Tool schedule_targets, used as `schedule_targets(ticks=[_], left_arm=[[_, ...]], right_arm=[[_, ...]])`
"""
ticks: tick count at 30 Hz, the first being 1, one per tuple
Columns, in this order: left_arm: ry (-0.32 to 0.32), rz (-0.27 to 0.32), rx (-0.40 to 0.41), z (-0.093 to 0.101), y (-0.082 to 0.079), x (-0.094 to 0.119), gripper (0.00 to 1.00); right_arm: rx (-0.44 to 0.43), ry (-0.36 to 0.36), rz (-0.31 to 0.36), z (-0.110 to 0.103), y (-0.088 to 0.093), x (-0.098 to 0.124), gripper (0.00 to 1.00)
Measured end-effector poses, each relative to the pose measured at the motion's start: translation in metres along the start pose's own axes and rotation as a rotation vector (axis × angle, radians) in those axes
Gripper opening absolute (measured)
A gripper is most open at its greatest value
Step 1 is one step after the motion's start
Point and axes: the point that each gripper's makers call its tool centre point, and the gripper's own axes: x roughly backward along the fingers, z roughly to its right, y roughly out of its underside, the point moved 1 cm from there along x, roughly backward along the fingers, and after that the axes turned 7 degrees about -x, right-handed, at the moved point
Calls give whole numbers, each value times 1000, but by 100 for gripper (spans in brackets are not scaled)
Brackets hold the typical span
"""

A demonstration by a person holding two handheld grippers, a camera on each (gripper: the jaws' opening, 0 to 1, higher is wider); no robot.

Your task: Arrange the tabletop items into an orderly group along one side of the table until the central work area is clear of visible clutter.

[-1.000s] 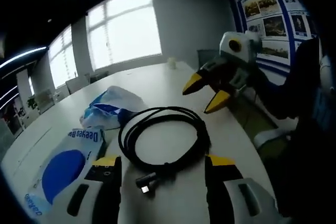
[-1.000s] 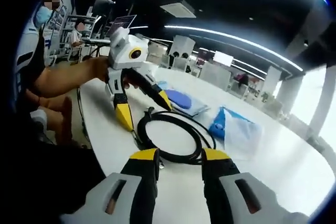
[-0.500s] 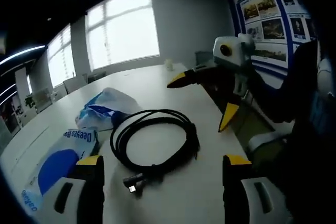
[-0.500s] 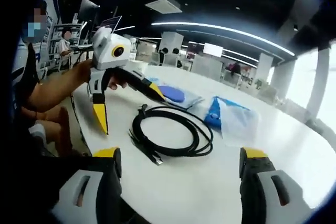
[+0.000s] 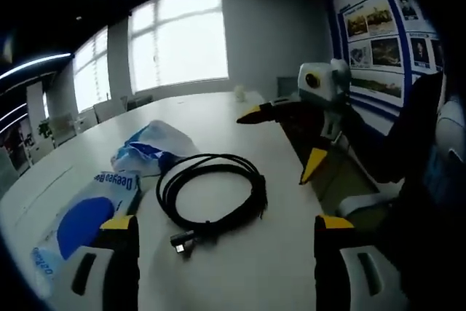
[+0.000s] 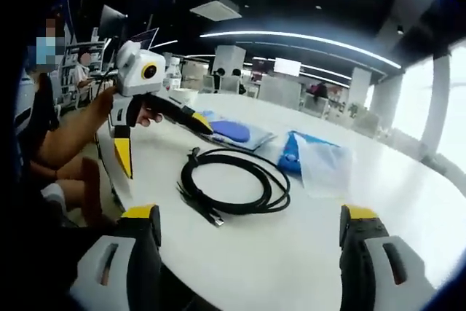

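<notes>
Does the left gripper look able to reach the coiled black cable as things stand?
Probably yes: the left gripper is open, and the coiled black cable lies just ahead on bare white table, nothing between.

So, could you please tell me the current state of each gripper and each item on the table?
left gripper: open, above the table.
right gripper: open, above the table.
black cable: coiled, flat on the table, untouched.
blue-and-white packet: lying flat.
plastic bag: crumpled, beside the cable.

Bright windows (image 5: 178,38) behind; photo board (image 5: 378,23) on wall; ceiling light strips (image 6: 306,38).
</notes>
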Motion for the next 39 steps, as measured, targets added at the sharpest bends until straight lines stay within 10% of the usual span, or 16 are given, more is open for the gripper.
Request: schedule_targets(ticks=[2, 5, 39], left_arm=[[8, 14, -45, 50, -5, 31, 100], [-5, 11, -15, 57, -4, 44, 100], [-199, 49, 38, 51, 1, 123, 100]], right_arm=[[-1, 4, 4, 0, -2, 1, 100], [-5, 4, 8, 0, -5, 3, 100], [-30, -6, 38, -4, -17, 13, 100]])
